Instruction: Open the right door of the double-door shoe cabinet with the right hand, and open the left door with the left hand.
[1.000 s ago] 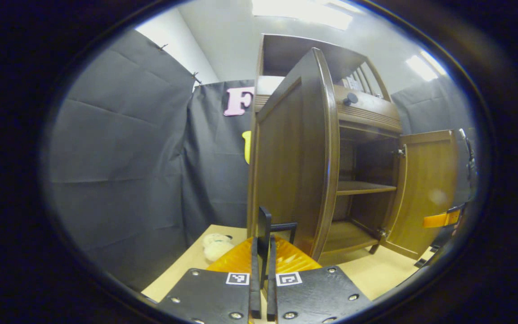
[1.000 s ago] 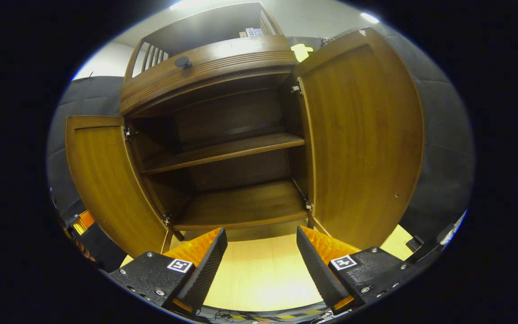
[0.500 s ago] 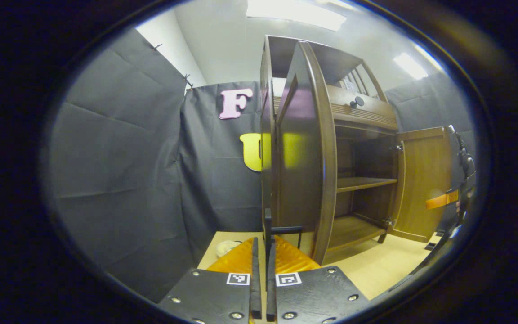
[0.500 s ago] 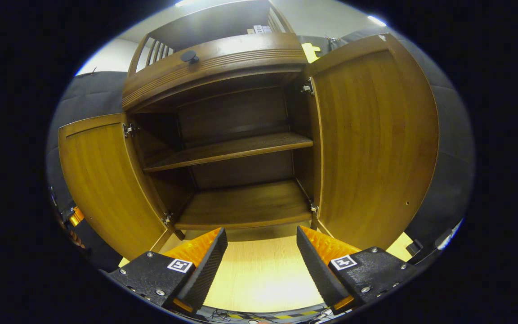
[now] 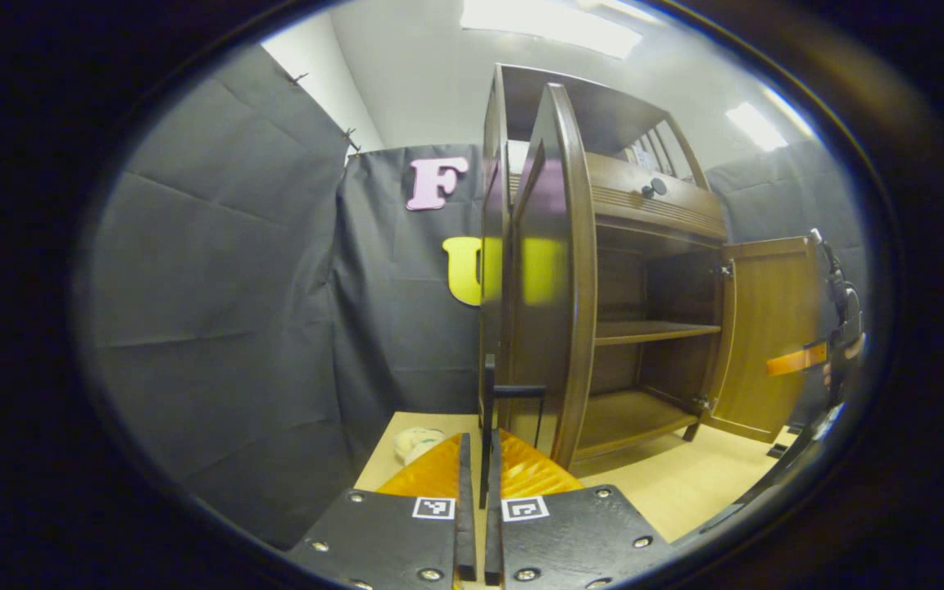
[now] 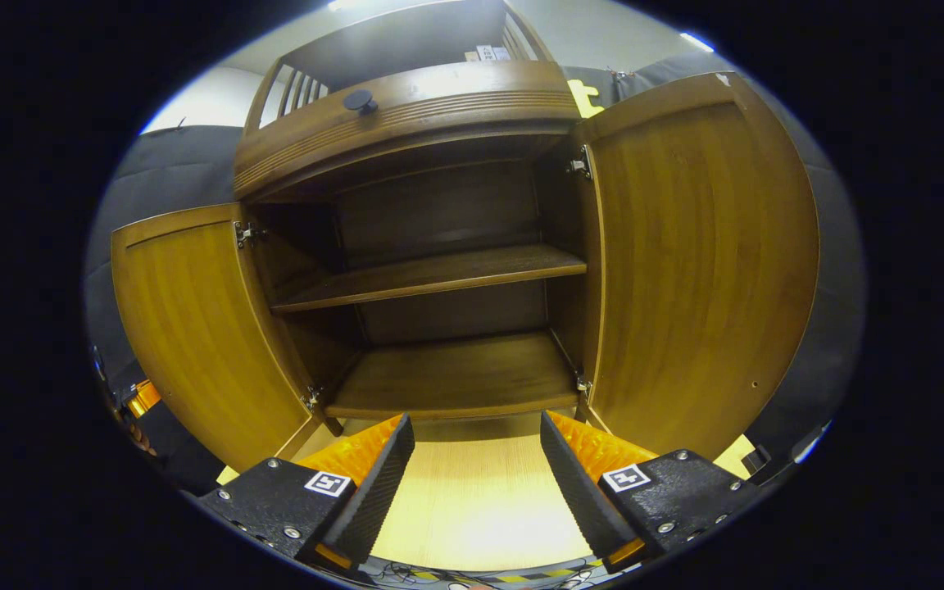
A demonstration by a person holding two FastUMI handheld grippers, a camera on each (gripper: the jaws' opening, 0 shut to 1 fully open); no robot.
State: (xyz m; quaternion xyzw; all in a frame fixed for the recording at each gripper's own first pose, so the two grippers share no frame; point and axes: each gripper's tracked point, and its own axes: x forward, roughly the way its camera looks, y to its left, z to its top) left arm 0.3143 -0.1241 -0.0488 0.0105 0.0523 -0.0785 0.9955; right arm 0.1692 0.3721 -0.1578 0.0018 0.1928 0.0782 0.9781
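Left gripper (image 5: pixel 478 483) pinches handle (image 5: pixel 513 393); white soft thing (image 5: pixel 416 443) lies beside

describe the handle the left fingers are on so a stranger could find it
Start at the wooden shoe cabinet standing on the pale table. Go to its left door, swung wide open, and look low on its outer face. The handle is a thin dark bar standing off the wood there, with the left gripper closed on it, unlike the round dark knob on the drawer above.
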